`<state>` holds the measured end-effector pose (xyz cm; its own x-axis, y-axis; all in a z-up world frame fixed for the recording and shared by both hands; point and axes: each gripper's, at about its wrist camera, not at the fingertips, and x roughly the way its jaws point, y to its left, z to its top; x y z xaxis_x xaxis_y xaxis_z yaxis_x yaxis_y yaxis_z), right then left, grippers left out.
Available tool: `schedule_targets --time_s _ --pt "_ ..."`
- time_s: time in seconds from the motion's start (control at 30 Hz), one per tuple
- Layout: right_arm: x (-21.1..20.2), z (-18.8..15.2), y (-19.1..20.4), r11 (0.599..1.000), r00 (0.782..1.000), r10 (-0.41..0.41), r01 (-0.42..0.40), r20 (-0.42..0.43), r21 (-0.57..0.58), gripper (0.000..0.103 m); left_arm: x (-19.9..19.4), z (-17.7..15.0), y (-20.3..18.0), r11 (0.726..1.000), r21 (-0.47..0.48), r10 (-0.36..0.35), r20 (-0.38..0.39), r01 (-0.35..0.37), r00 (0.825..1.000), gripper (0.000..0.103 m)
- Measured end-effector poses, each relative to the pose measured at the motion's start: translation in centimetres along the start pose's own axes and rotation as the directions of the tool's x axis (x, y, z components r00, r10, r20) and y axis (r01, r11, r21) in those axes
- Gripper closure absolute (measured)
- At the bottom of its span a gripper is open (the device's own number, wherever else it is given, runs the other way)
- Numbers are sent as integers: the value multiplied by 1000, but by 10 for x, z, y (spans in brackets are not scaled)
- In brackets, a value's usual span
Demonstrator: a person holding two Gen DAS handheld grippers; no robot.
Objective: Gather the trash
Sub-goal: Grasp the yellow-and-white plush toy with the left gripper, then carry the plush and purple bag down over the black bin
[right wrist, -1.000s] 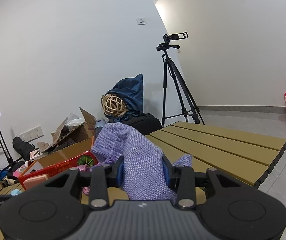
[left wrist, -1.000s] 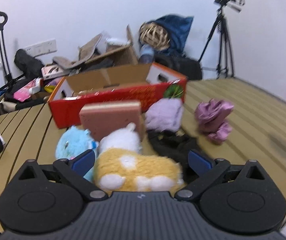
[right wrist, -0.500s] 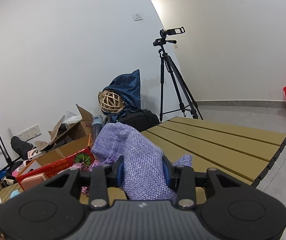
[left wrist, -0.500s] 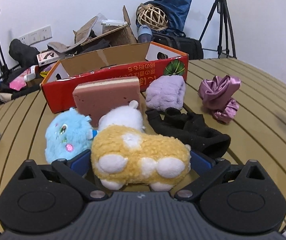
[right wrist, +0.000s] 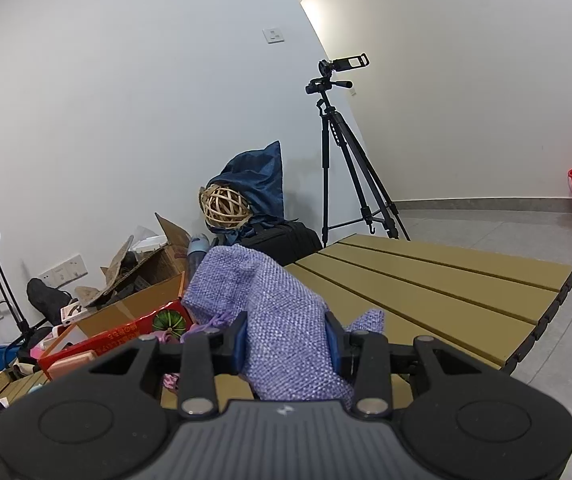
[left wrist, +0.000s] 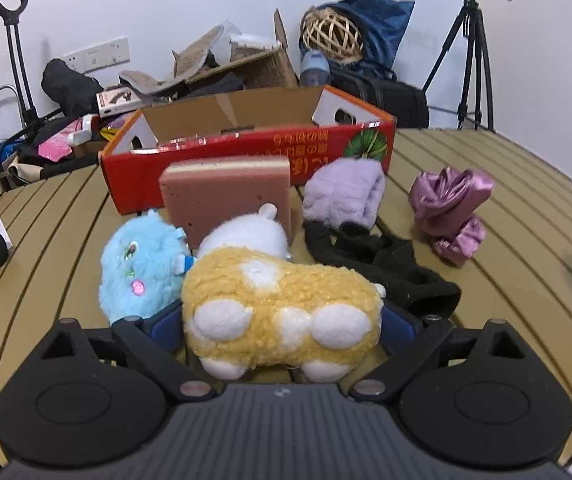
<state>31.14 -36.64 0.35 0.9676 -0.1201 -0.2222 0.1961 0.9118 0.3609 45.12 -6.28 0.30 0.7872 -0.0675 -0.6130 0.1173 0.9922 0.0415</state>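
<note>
On the slatted counter [left wrist: 506,280], the left gripper [left wrist: 281,324] tilts down at lower centre, jaws closing around the yellow plush toy [left wrist: 281,304], while the right gripper [right wrist: 286,340], nearly level at lower centre, clamps a purple woven pouch [right wrist: 281,320].

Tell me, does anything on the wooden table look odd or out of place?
Yes. The red cardboard box has its printed text upside down, so it seems to stand inverted. A black cloth lies crumpled beside the yellow plush toy, and the pink sponge block stands on edge behind the toys.
</note>
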Motion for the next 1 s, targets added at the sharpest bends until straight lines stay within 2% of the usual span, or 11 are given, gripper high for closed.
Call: schedule_targets --time_s 0.53,1.0 --pt "-11 2 -2 998 998 61 -61 -13 -3 67 -82 -4 1 999 -34 0 92 3 996 7" --pt "-33 -5 7 988 989 140 -143 -52 -64 67 -155 -35 11 996 -85 48 112 -38 993 7"
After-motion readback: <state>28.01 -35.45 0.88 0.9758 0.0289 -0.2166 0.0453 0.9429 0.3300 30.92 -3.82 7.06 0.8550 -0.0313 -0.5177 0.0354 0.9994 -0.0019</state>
